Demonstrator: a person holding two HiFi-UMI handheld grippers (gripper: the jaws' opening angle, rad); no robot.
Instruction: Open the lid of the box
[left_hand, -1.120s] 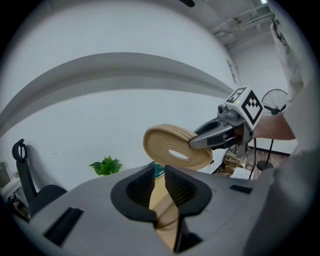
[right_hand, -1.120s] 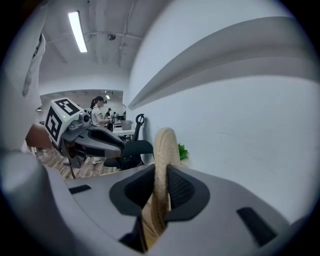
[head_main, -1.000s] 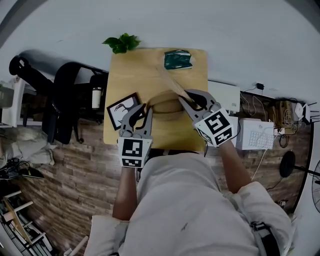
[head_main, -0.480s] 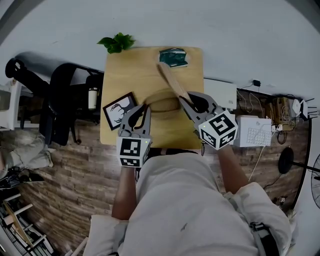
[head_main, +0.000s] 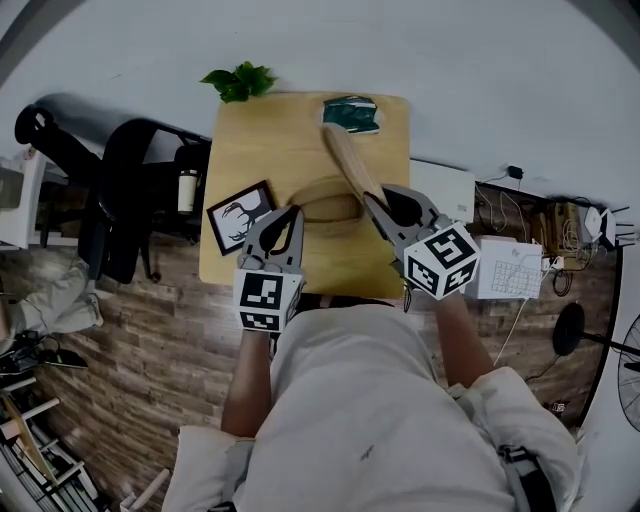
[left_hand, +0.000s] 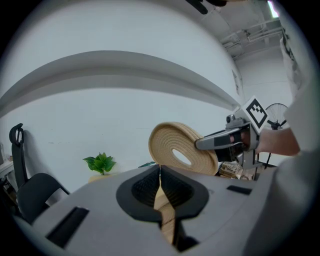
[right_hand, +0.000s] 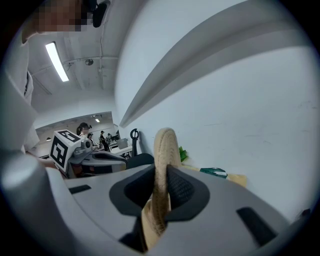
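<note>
**A:** Box and lid, where are they?

**B:** The box (head_main: 330, 208), round and woven, sits mid-surface, just ahead of you. It's uncovered. The lid (head_main: 348, 165) is off it and tipped up on edge above the box's right side. Its far end leans toward the far edge of the surface (head_main: 260, 150). From your left gripper view it reads as a woven disc with a pale oval centre, held up in the air.

**A:** What has hold of it?

**B:** Your right hand-held gripper (head_main: 385, 207). Its jaws are clamped on the lid's near rim, and the woven edge stands upright between the pads in its own view.

**A:** And my left?

**B:** Your left hand-held gripper (head_main: 284, 222) is at the box's near-left rim. Its jaws are pressed together, with a thin tan strip pinched low between the pads. By the head view that strip is the box's rim.

**A:** What's around the box?

**B:** A framed picture (head_main: 238, 217) lies just left of the box, beside your left gripper. A dark green packet (head_main: 350, 113) sits at the far edge, just past the lid's tip. A leafy plant (head_main: 240, 82) is at the far-left corner. Off the surface to the left there's a black chair (head_main: 130, 190) and a white bottle (head_main: 188, 190). To the right there's a white unit (head_main: 447, 190). The floor is wood plank.
</note>
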